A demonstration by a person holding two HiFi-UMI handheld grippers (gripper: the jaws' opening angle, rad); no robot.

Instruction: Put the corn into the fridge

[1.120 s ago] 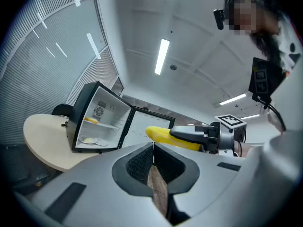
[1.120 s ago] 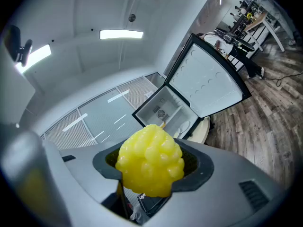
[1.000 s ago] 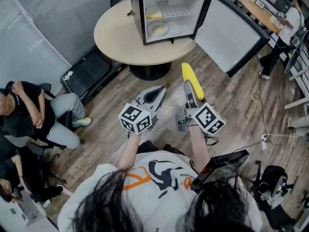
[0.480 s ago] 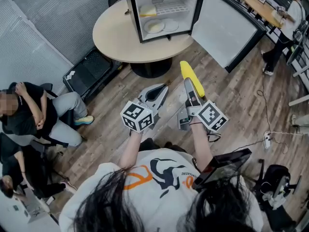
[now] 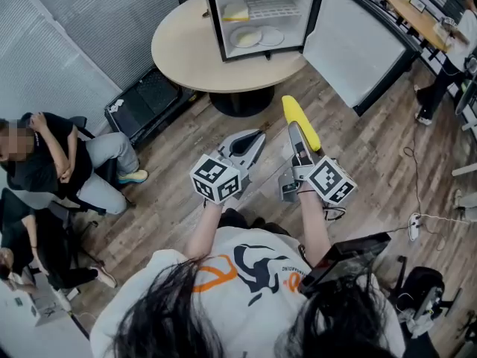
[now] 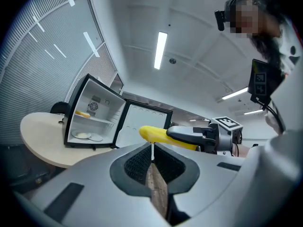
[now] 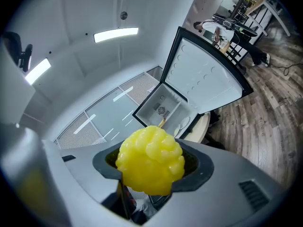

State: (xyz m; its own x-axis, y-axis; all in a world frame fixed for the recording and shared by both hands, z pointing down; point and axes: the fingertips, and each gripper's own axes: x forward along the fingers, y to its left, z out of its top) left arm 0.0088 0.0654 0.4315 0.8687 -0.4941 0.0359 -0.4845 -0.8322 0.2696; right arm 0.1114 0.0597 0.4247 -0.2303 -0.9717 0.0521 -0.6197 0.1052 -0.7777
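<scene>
The right gripper (image 5: 299, 136) is clamped on the yellow corn cob (image 5: 299, 121), one jaw on each side of the cob. In the right gripper view the knobbly rounded end of the cob fills the space between the dark jaw pads and faces the camera. In the head view the cob juts forward past the jaw tips, above the wooden plank floor (image 5: 373, 155), with its free end pointing towards the small open white-lined fridge (image 5: 214, 21). The fridge stands on the round beige table (image 5: 186, 51), well apart from the cob. The fridge door (image 5: 350, 43) is swung open to the right. Two pale plates (image 5: 253, 37) lie on the floor of the fridge compartment, and a yellow item (image 5: 235, 11) rests on the wire shelf above them. The left gripper (image 5: 252, 139) is held just beside the right gripper, at about the same height. The left gripper view shows its jaws brought together to a thin slit, with nothing between them. That view also shows the cob and the right gripper's jaw just past the left jaw tips. A person in dark clothing (image 5: 45, 162) sits at the left edge of the head view.
</scene>
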